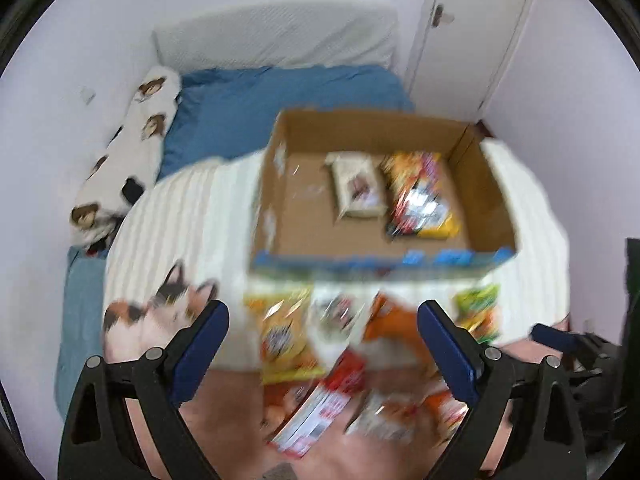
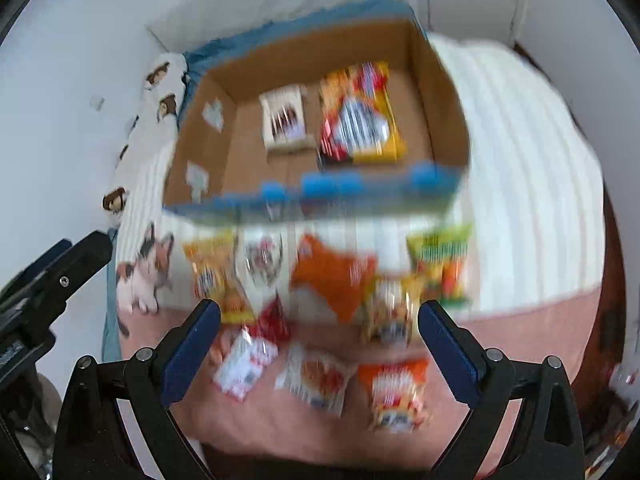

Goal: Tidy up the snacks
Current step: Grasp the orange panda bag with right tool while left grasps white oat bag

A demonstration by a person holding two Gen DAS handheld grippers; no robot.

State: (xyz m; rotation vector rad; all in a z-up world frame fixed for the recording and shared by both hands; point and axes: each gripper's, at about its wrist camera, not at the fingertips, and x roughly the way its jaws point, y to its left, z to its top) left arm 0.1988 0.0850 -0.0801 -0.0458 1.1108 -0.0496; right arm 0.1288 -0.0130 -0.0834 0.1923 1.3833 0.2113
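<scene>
A shallow cardboard box (image 1: pixel 384 261) (image 2: pixel 316 196) with a blue front edge sits on the bed. Inside lie a pale white pack (image 1: pixel 356 188) (image 2: pixel 286 120) and a yellow-red bag (image 1: pixel 420 196) (image 2: pixel 360 116). Several loose snacks lie in front of it: a yellow bag (image 1: pixel 286 336) (image 2: pixel 212 276), an orange bag (image 1: pixel 396 328) (image 2: pixel 332 276), a green bag (image 1: pixel 478 312) (image 2: pixel 442 264) and a red-white box (image 1: pixel 320 404) (image 2: pixel 248 364). My left gripper (image 1: pixel 322 308) hangs open above them, holding nothing. My right gripper (image 2: pixel 319 307) is open and empty too. Both views are motion-blurred.
The snacks rest on a white ribbed blanket (image 2: pixel 520 160) with a cat print (image 1: pixel 160 320) and a pink cover (image 2: pixel 520 328). A long patterned pillow (image 1: pixel 136 140) lies along the left wall, blue sheet (image 1: pixel 280 96) behind the box, a white door (image 1: pixel 472 32) at the back right.
</scene>
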